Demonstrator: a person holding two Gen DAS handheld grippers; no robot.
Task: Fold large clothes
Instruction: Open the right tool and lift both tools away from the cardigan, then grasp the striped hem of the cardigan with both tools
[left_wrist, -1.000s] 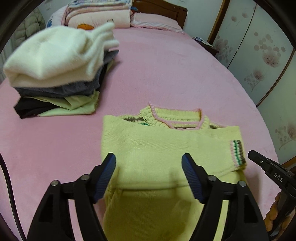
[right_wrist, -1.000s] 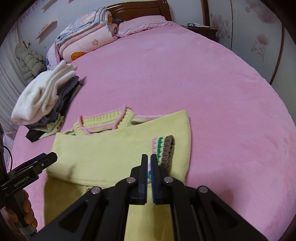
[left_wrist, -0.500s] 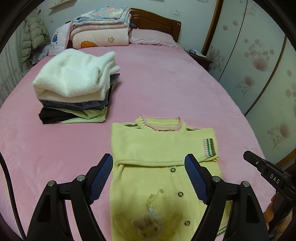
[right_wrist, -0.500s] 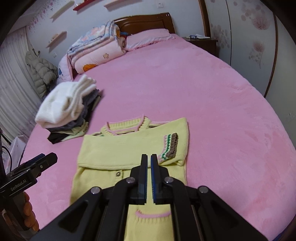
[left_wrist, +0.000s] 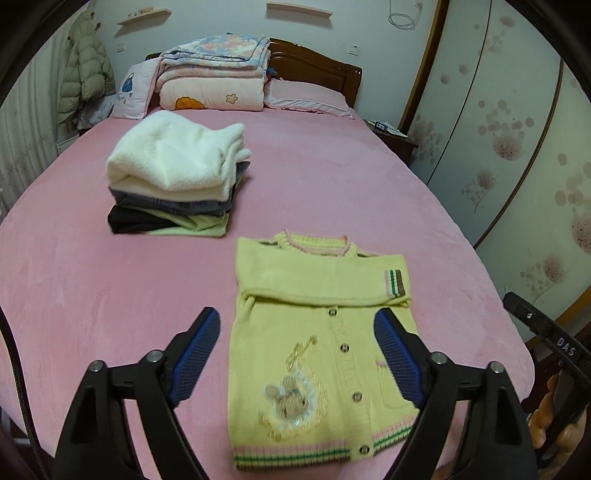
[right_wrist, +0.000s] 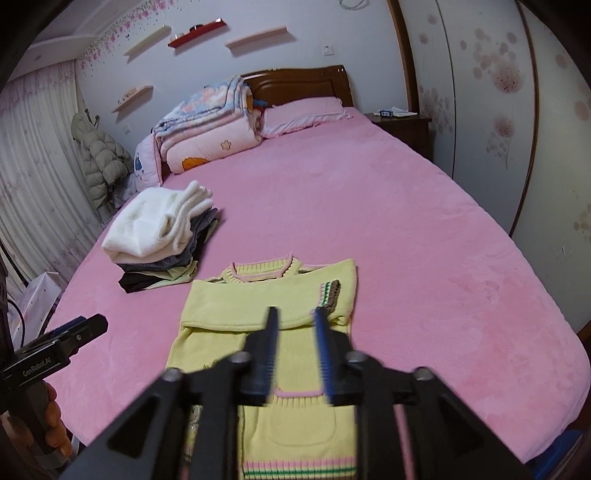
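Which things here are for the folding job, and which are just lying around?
For the job:
yellow cardigan
folded clothes pile
left gripper, open
right gripper, just been opening, empty

Just lying about:
quilts
pillow
puffy coat

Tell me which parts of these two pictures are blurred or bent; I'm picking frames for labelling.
Right wrist view: the right gripper is motion-smeared, its jaws just opening with nothing between them; the yellow cardigan stays sharp. Left wrist view: the left gripper is crisp; the cardigan's rabbit patch is soft. Both views: fisheye bends the bed edges.
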